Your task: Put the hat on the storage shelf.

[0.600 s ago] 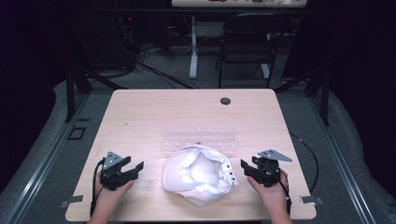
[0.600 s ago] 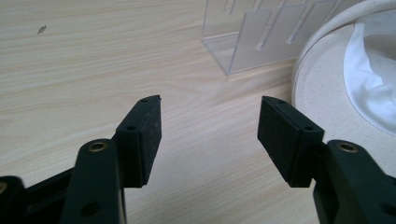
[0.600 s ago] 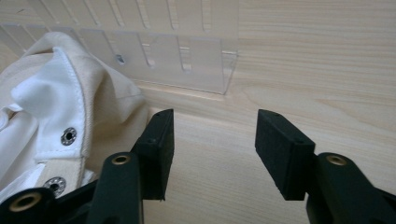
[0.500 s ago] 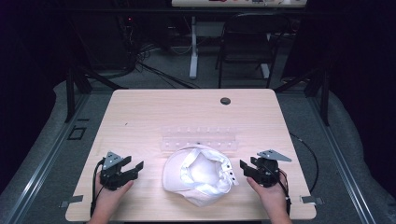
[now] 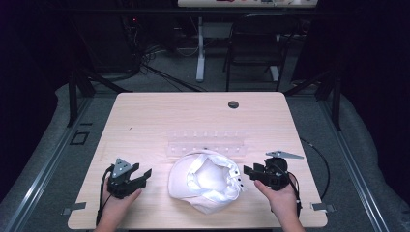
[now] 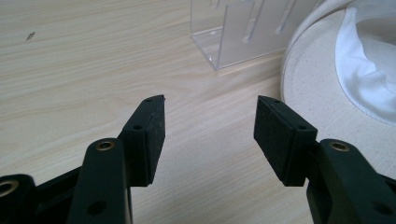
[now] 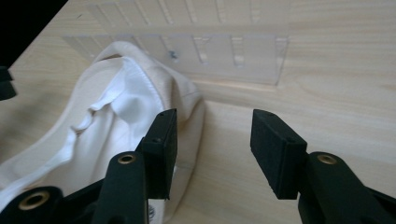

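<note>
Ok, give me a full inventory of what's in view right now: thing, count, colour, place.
cap: 1, cream outside with white lining, upside down near the table's front edge, between the two tongs
clear rack: 1, see-through plastic with slots, just behind the cap
table: 1, light wood, centre of the high view
grommet: 1, dark, round, in the tabletop near the far edge
chair: 1, black, on the floor beyond the table
left tongs: 1, black, open, nothing between the jaws, left of the cap
right tongs: 1, black, open, at the cap's right edge
hands: 2, one behind each tongs at the front edge
</note>
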The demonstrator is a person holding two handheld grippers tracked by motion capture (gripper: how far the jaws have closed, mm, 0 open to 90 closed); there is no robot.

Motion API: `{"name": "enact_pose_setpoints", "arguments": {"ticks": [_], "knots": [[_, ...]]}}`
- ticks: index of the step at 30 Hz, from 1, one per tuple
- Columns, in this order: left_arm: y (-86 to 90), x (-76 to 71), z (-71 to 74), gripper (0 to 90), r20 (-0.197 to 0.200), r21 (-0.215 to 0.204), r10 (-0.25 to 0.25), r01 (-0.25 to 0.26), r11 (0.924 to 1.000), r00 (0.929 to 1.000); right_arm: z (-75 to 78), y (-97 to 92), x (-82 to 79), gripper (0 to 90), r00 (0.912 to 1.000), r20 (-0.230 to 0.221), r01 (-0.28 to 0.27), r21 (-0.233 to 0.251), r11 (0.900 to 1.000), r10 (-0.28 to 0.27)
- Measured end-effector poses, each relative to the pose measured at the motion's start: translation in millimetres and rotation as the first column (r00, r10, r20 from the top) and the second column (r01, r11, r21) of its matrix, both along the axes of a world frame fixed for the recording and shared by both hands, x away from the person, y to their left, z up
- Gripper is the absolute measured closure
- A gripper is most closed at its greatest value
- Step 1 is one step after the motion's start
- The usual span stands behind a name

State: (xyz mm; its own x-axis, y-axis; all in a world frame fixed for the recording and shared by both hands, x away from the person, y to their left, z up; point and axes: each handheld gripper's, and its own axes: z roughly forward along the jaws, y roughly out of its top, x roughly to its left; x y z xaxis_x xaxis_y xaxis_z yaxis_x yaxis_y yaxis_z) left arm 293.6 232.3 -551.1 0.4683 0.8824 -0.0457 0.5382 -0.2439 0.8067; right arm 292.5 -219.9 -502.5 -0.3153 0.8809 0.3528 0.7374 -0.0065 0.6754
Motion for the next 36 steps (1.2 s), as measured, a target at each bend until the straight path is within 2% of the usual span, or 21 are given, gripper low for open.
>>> {"name": "enact_pose_setpoints", "arguments": {"ticks": [1, 2, 4, 7, 9, 10, 11, 13, 14, 15, 20, 21, 24, 26, 27, 28, 29, 31, 36], "knots": [[-0.7, 0.0, -0.2, 44.1, 0.0, -0.002, -0.004, 0.004, 1.0, 1.0, 1.6, 0.1, 3.6, 51.4, 0.9983, -0.055, -0.019, 0.022, 0.9996, 0.02], [-1.2, -0.1, -0.2, 44.1, -0.001, -0.003, -0.004, 0.004, 1.0, 1.0, 1.6, 0.1, 3.6, 51.4, 0.9983, -0.055, -0.019, 0.022, 0.9996, 0.02], [-1.1, 0.0, 0.0, 44.1, -0.002, -0.005, -0.004, 0.004, 1.0, 1.0, 3.4, -0.8, 7.2, 50.8, 0.9944, -0.099, -0.034, 0.028, 0.999, 0.037], [0.0, 0.5, 0.2, 44.1, -0.002, -0.004, -0.005, 0.005, 1.0, 1.0, 6.2, -2.2, 11.4, 50.7, 0.985, -0.16, -0.058, 0.038, 0.9976, 0.064], [-0.2, 0.6, -0.2, 44.0, -0.003, -0.005, 0.0, 0.0, 1.0, 1.0, 8.8, -1.4, 12.5, 50.6, 0.9801, -0.182, -0.074, 0.035, 0.9967, 0.079], [-0.2, 0.6, -0.3, 43.9, -0.004, -0.007, 0.001, -0.001, 1.0, 1.0, 11.2, -0.4, 13.3, 49.9, 0.9742, -0.202, -0.095, 0.034, 0.9949, 0.1], [-0.2, 0.6, -0.3, 43.9, -0.004, -0.007, 0.001, -0.001, 1.0, 1.0, 11.2, -0.4, 13.3, 49.9, 0.9742, -0.202, -0.095, 0.034, 0.9949, 0.1], [-0.4, 0.5, -0.5, 43.9, -0.005, -0.003, -0.001, 0.001, 1.0, 1.0, 12.9, 0.1, 14.8, 49.2, 0.9666, -0.225, -0.118, 0.038, 0.9923, 0.123], [-0.6, 0.5, -0.7, 43.9, -0.005, 0.0, -0.003, 0.003, 1.0, 1.0, 13.4, 0.5, 16.9, 49.0, 0.9593, -0.249, -0.125, 0.051, 0.9909, 0.133], [-0.8, 0.6, -0.8, 43.9, -0.006, 0.002, -0.003, 0.003, 1.0, 1.0, 13.4, 0.5, 16.9, 49.0, 0.9593, -0.249, -0.125, 0.051, 0.9909, 0.133], [-1.3, 1.1, -2.3, 43.9, -0.01, 0.011, -0.007, 0.007, 0.9999, 0.9999, 16.0, 3.4, 21.4, 47.9, 0.9368, -0.313, -0.135, 0.092, 0.9865, 0.157], [-1.2, 1.1, -2.3, 43.9, -0.013, 0.011, -0.006, 0.006, 0.9999, 0.9999, 15.8, 4.0, 22.2, 47.8, 0.935, -0.316, -0.137, 0.101, 0.9854, 0.162], [-1.3, 1.3, -2.3, 43.9, -0.014, 0.011, -0.006, 0.006, 0.9999, 0.9999, 15.2, 9.0, 26.4, 47.0, 0.9117, -0.364, -0.157, 0.121, 0.9802, 0.191], [-1.4, 1.3, -2.3, 43.9, -0.014, 0.01, -0.007, 0.008, 0.9999, 0.9999, 14.2, 12.0, 26.7, 47.0, 0.9127, -0.366, -0.145, 0.125, 0.9814, 0.182], [-1.6, 1.4, -2.5, 43.9, -0.012, 0.012, -0.008, 0.008, 0.9999, 0.9999, 13.7, 12.5, 28.0, 47.0, 0.9045, -0.375, -0.17, 0.117, 0.9784, 0.202], [-2.5, 1.2, -2.5, 43.9, -0.01, 0.031, -0.012, 0.012, 0.9994, 0.9999, 11.1, 16.5, 29.3, 47.0, 0.9026, -0.382, -0.167, 0.112, 0.9795, 0.198], [-3.2, 0.9, -2.6, 43.9, -0.01, 0.037, -0.012, 0.012, 0.9992, 0.9999, 10.0, 17.0, 30.3, 47.0, 0.8966, -0.391, -0.183, 0.102, 0.9778, 0.208], [-3.5, 1.0, -2.7, 44.0, -0.008, 0.041, -0.017, 0.017, 0.999, 0.9998, 8.4, 18.7, 30.9, 47.0, 0.8959, -0.394, -0.18, 0.1, 0.9786, 0.205], [-4.3, 1.1, -2.9, 43.9, -0.011, 0.042, -0.022, 0.022, 0.9989, 0.9997, 0.3, 27.4, 33.6, 46.6, 0.8849, -0.421, -0.175, 0.094, 0.98, 0.199]]}}
